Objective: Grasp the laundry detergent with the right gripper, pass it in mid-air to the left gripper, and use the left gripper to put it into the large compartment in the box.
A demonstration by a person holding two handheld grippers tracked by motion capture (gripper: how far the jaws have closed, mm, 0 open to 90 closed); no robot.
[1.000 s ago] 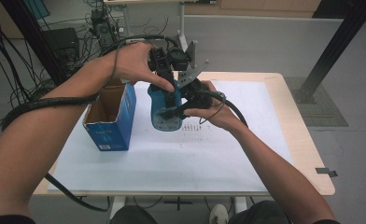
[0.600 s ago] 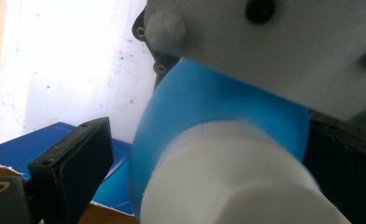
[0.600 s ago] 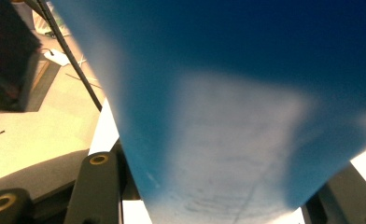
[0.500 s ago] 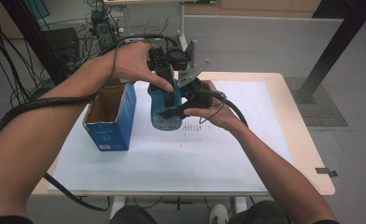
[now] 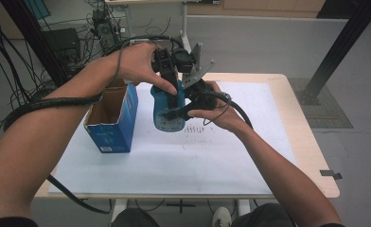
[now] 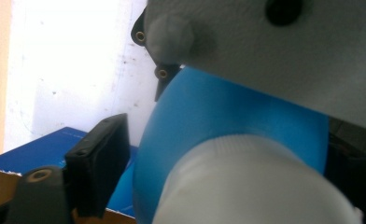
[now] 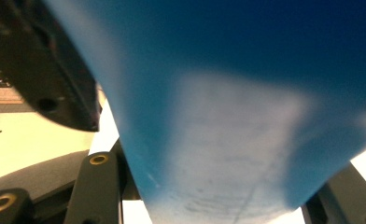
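Note:
A blue bottle [image 5: 167, 111] with a white cap [image 6: 256, 186] is held upright over the paper-covered table [image 5: 198, 161]. My right gripper [image 5: 175, 113] comes in from the right and is shut on the bottle's body [image 7: 246, 116], one finger [image 7: 97, 186] on each side. My left gripper [image 5: 168, 90] reaches down over the bottle's top [image 6: 228, 121]. Its jaws have just been closing, with the cap and shoulder between them. The left pad [image 6: 99, 158] stands just off the bottle's side.
An open blue cardboard box [image 5: 112, 118] stands left of the bottle, close to the left hand. White paper covers the tabletop toward the front and right. Cables and equipment crowd the floor behind the table's far left.

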